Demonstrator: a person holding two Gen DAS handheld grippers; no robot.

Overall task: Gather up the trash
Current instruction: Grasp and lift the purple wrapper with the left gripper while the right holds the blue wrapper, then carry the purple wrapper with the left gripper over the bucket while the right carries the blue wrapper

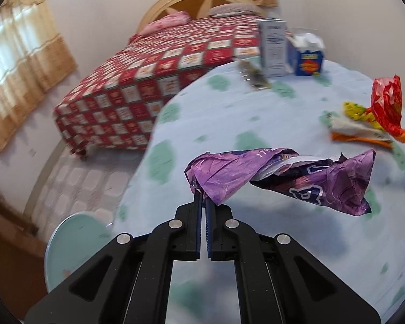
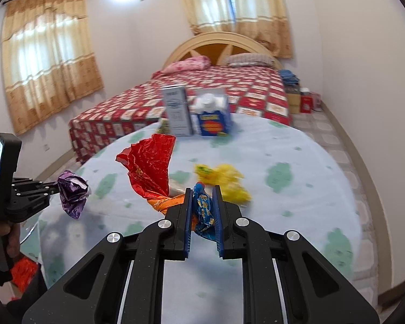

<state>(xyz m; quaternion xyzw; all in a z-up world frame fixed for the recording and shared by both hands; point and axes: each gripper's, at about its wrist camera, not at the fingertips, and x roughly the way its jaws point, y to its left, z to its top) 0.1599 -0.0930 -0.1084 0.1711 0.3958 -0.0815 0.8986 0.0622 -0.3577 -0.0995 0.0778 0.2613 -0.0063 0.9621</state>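
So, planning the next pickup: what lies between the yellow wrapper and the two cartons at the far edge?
Nothing: in the right wrist view only bare tablecloth separates the yellow wrapper from the cartons.

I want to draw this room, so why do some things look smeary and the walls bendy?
Left wrist view: the bed and boxes smear from motion, while the purple wrapper stays sharp. Right wrist view: the yellow wrapper blurs, and the fisheye lens curves the walls.
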